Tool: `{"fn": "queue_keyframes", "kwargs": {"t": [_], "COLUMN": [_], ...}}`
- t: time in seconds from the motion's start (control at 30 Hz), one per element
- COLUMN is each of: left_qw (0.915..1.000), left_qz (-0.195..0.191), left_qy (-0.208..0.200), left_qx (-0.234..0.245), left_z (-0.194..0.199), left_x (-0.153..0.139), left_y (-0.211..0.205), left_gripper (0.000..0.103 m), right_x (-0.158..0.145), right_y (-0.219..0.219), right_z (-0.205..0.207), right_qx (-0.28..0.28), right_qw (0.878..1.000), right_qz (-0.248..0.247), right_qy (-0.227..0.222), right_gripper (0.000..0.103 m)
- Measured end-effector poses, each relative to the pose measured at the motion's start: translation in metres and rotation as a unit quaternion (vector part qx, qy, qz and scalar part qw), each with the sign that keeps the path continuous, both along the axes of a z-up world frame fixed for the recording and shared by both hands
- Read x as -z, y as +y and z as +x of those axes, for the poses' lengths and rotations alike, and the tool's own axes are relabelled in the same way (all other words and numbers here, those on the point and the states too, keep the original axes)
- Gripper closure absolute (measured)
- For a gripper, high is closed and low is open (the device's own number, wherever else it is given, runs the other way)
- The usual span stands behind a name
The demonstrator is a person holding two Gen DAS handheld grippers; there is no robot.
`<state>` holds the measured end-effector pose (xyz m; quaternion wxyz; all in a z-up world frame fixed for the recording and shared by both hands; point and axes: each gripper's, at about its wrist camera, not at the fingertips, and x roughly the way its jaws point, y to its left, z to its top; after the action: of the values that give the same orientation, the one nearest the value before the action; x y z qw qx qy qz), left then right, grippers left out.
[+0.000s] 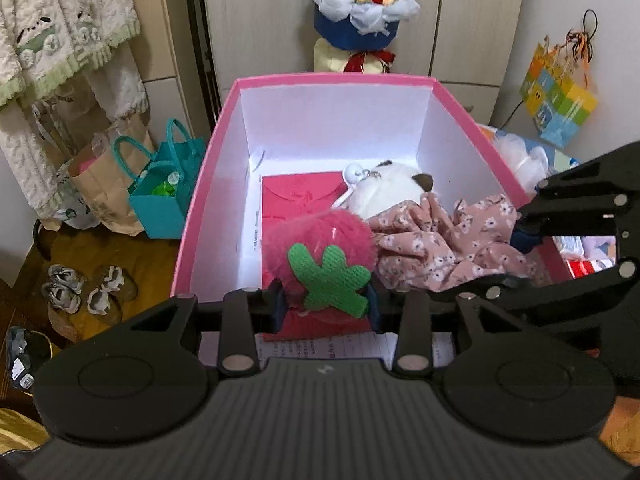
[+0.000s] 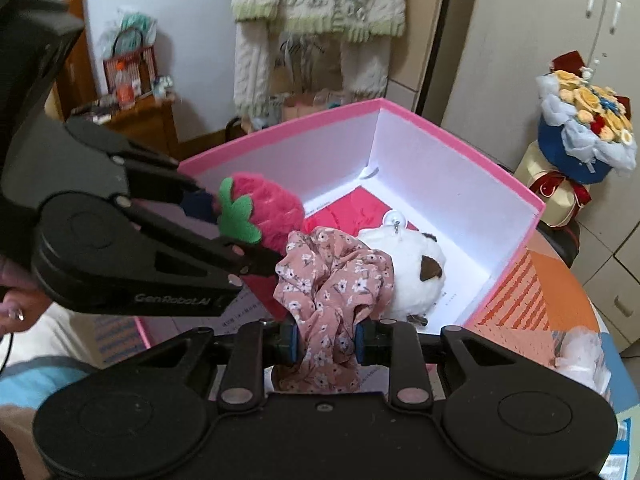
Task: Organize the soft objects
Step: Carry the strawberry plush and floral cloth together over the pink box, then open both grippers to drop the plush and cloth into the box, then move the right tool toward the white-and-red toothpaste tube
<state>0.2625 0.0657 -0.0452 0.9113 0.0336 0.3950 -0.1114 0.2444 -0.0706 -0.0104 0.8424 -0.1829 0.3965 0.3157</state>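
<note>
We hold a plush strawberry in the left tongs and a floral scrunchie in the right tongs — both over the pink box, where a white plush and a red envelope lie.

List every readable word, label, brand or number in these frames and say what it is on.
"GenRobot.AI": on the side of the left gripper, right wrist view.
Printed sheets in the pink box: too small to read.
Gift bag print: no legible words.
</note>
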Motion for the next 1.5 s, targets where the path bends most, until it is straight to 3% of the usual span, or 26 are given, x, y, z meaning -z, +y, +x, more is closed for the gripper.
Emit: {"fn": "queue_keyframes", "kwargs": {"t": [0.17,0.23,0.27,0.5,0.9,1.2,1.5], "left_qw": [1.0,0.9999,0.9999,0.9994,0.9961,0.9942,0.989], "left_qz": [-0.001,-0.004,-0.008,-0.032,-0.043,-0.032,-0.039], "left_qy": [0.007,0.01,0.008,-0.014,-0.075,-0.086,-0.073], "left_qx": [0.005,-0.003,-0.006,-0.001,0.018,0.055,0.123], "left_z": [0.004,0.006,0.006,-0.011,-0.073,-0.114,-0.154], "left_x": [0.003,0.004,0.003,-0.013,-0.056,-0.071,-0.09], "left_y": [-0.001,0.0,0.001,0.008,0.025,0.024,0.028], "left_gripper": [0.063,0.056,0.055,0.045,0.041,0.04,0.036], "right_x": [0.006,0.007,0.007,-0.003,-0.035,-0.055,-0.075], "right_y": [0.007,0.007,0.006,-0.001,-0.005,-0.007,-0.011], "right_z": [0.01,0.013,0.014,0.005,-0.045,-0.089,-0.128], "right_qx": [0.0,0.003,0.01,0.036,0.05,0.052,0.053], "right_qw": [1.0,0.999,0.999,0.999,0.996,0.992,0.993], "right_qz": [-0.028,-0.031,-0.032,-0.02,-0.017,-0.013,-0.026], "right_qy": [0.005,0.004,0.0,-0.024,-0.076,-0.111,-0.103], "right_gripper": [0.072,0.061,0.049,0.035,0.032,0.022,0.015]}}
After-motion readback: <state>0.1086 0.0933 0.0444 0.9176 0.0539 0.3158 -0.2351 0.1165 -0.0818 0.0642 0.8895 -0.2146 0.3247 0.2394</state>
